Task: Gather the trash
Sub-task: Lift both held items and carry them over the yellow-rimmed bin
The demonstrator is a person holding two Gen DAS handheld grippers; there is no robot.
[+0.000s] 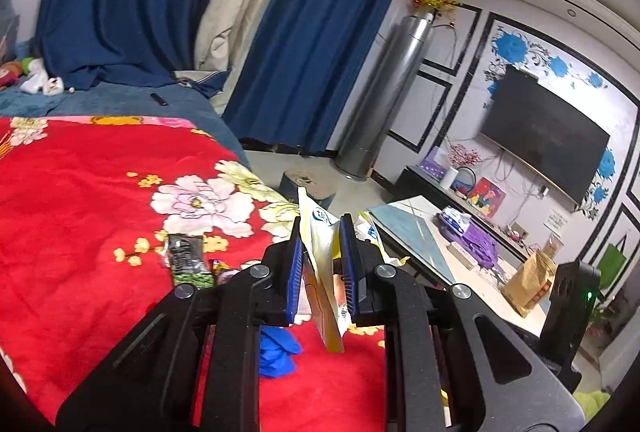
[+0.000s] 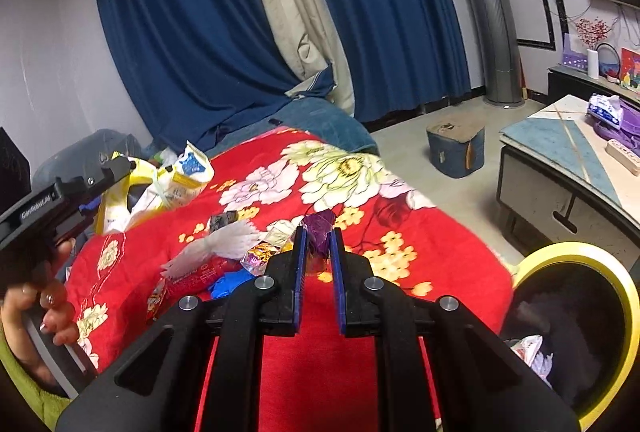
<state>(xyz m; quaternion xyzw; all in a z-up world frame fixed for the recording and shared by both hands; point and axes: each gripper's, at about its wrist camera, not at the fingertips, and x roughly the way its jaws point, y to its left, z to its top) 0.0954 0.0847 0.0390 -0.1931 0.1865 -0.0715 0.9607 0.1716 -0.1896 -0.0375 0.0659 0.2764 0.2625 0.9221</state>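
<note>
In the left wrist view my left gripper [image 1: 320, 232] is shut on a yellow-and-white snack packet [image 1: 324, 296], which hangs down over the red floral blanket [image 1: 80, 192]. In the right wrist view my right gripper [image 2: 319, 232] is shut on a crumpled purple wrapper [image 2: 320, 222], raised above the blanket [image 2: 420, 264]. The same view shows the left gripper [image 2: 116, 168] at the far left with its packet [image 2: 188, 168]. Loose trash on the blanket: a white pleated wrapper [image 2: 216, 244], a red wrapper [image 2: 188, 284], a blue glove [image 2: 228, 282] and a dark wrapper [image 1: 186, 256].
A yellow-rimmed bin [image 2: 576, 252] with trash inside stands at the blanket's lower right edge. A coffee table [image 2: 560, 148] and a blue stool [image 2: 456, 148] stand on the floor to the right. A person's hand [image 2: 52, 308] holds the left gripper's handle. Blue curtains hang behind.
</note>
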